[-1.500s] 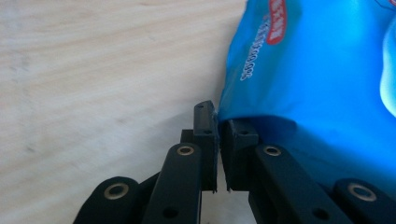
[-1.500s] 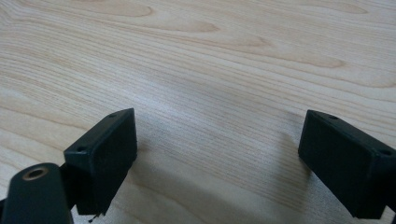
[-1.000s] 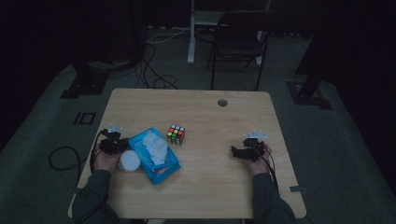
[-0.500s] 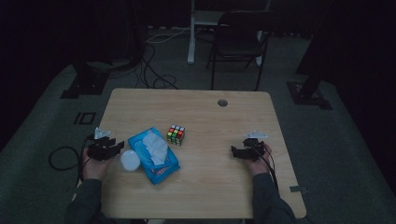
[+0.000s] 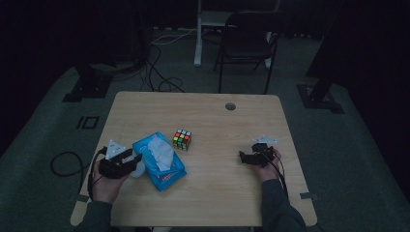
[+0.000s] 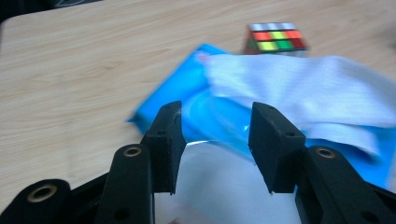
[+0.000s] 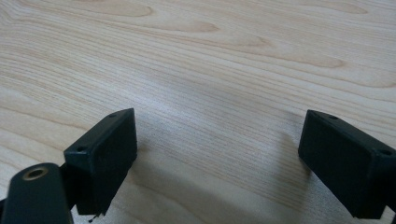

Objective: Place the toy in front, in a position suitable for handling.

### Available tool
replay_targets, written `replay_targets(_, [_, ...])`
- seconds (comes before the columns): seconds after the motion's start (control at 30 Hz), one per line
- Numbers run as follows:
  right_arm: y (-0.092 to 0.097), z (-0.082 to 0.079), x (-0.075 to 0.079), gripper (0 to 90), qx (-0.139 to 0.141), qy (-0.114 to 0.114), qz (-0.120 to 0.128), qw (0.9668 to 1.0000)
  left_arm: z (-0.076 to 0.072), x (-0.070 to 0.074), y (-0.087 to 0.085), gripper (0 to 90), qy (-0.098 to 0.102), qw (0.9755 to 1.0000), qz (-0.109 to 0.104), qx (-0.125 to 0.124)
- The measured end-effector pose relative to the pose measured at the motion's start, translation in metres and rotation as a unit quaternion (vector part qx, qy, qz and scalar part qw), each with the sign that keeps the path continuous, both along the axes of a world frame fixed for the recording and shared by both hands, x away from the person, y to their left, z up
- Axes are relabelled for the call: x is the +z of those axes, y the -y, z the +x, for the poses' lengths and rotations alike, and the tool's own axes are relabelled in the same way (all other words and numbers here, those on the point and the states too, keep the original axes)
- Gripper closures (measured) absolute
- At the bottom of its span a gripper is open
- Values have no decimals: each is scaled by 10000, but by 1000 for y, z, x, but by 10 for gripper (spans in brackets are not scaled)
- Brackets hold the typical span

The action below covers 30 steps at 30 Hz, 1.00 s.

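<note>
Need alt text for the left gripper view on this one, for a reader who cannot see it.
The left gripper, its two black jaws open, points at a blue tissue pack with a white tissue spilling from its top. A white round object sits low between the jaws, and a colourful puzzle cube stands behind the pack on the wooden table.

White round object (image 5: 138, 169): largely covered by the left gripper (image 5: 129, 160) in the high view; cut off by the bottom edge in the left gripper view, identity not determinable.
Blue tissue pack (image 6: 205, 112): blurred, print unreadable, right side cut off by the frame.
Puzzle cube (image 6: 276, 38): lower part hidden behind the tissue (image 6: 299, 98).
Right gripper (image 7: 219, 163): finger bases cut off below.
</note>
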State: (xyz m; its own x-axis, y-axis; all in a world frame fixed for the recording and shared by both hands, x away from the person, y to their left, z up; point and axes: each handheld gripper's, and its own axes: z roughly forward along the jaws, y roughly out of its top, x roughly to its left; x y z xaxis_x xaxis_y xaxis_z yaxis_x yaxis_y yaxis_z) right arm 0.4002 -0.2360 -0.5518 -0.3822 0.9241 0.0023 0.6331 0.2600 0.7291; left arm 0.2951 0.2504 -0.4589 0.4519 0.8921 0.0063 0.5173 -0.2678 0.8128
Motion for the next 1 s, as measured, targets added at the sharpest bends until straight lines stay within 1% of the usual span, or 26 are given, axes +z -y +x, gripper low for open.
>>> replay_targets(0.03, [0, 0, 0, 115, 0, 0, 1, 10000, -4, 0, 7, 552, 11, 9999, 43, -111])
replay_targets(0.07, [0, 0, 0, 115, -2, 0, 1, 10000, -6, -1, 10, 550, 17, 9998, 81, -158])
replay_targets(0.13, [0, 0, 0, 115, -1, 0, 0, 10000, -11, -2, 19, 547, 10, 9995, 66, -295])
replay_targets(0.23, [0, 0, 0, 115, -1, 0, 1, 10000, -19, -4, 32, 542, -1, 9988, 100, -471])
replay_targets(0.3, [0, 0, 0, 115, -1, -1, 1, 10000, -23, -7, 40, 529, -11, 9985, 166, -526])
replay_targets(0.37, [0, 0, 0, 115, -2, 1, 0, 10000, -28, -10, 46, 519, -14, 9979, 186, -617])
replay_targets(0.43, [0, 0, 0, 115, -2, 1, 1, 10000, -32, -11, 50, 513, 6, 9976, 152, -675])
replay_targets(0.47, [0, 0, 0, 115, 0, 0, 1, 10000, -35, -12, 53, 510, 18, 9974, 195, -697])
replay_targets(0.6, [0, 0, 0, 115, -1, 0, 0, 10000, -37, -19, 60, 507, -27, 9970, 387, -676])
replay_targets(0.63, [0, 0, 0, 115, -1, 0, 2, 10000, -37, -22, 61, 509, -35, 9968, 481, -643])
replay_targets(0.67, [0, 0, 0, 115, -2, 1, 0, 10000, -37, -23, 62, 521, -29, 9967, 524, -619])
replay_targets(0.73, [0, 0, 0, 115, -1, 0, 2, 10000, -37, -24, 64, 565, 18, 9959, 701, -569])
replay_targets(0.87, [0, 0, 0, 115, 0, -1, 1, 10000, -37, -25, 64, 581, 13, 9956, 754, -563])
replay_targets(0.93, [0, 0, 0, 115, -2, 1, 0, 10000, -36, -26, 62, 587, 7, 9959, 716, -546])
replay_targets(1.0, [0, 0, 0, 115, -2, 0, 0, 10000, -35, -26, 61, 587, 3, 9959, 752, -502])
